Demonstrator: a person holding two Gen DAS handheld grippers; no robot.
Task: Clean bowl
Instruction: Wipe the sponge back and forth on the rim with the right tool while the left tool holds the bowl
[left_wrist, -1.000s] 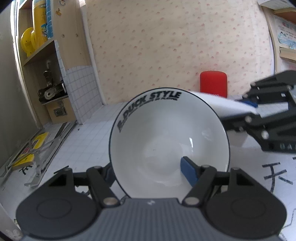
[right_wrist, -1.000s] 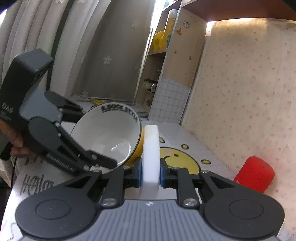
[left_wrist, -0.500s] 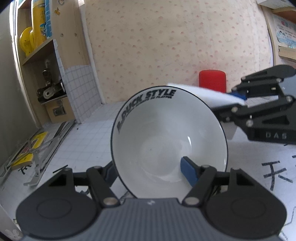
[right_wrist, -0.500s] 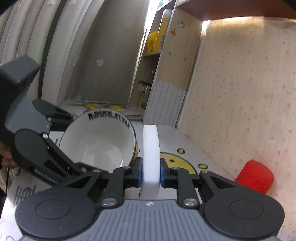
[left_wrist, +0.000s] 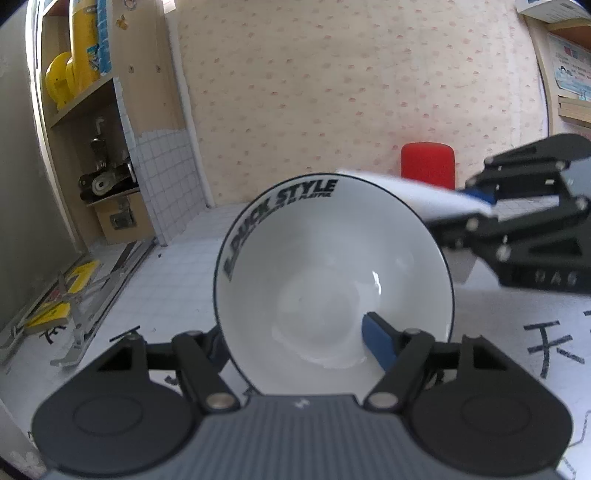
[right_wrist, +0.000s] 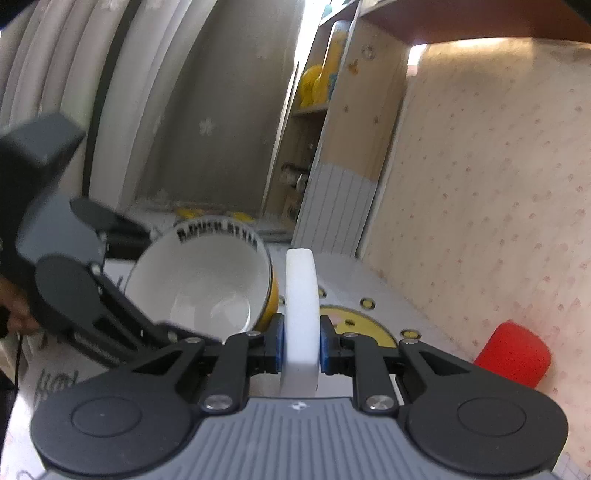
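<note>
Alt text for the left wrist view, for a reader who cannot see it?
The left gripper grips the rim of a tilted white bowl lettered "B.DUCK STYLE", one finger inside. From the right, the right gripper brings a white sponge to the bowl's far rim; a red cylinder stands behind.

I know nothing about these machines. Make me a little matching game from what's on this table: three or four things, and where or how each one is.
Things:
1. bowl
2. sponge
3. red cup
4. left tongs

States:
A. by the wall
B. white inside, black lettering at the rim
C. one finger inside the bowl, one outside
D. pinched in the right tongs

Pairs: 1-B, 2-D, 3-A, 4-C
</note>
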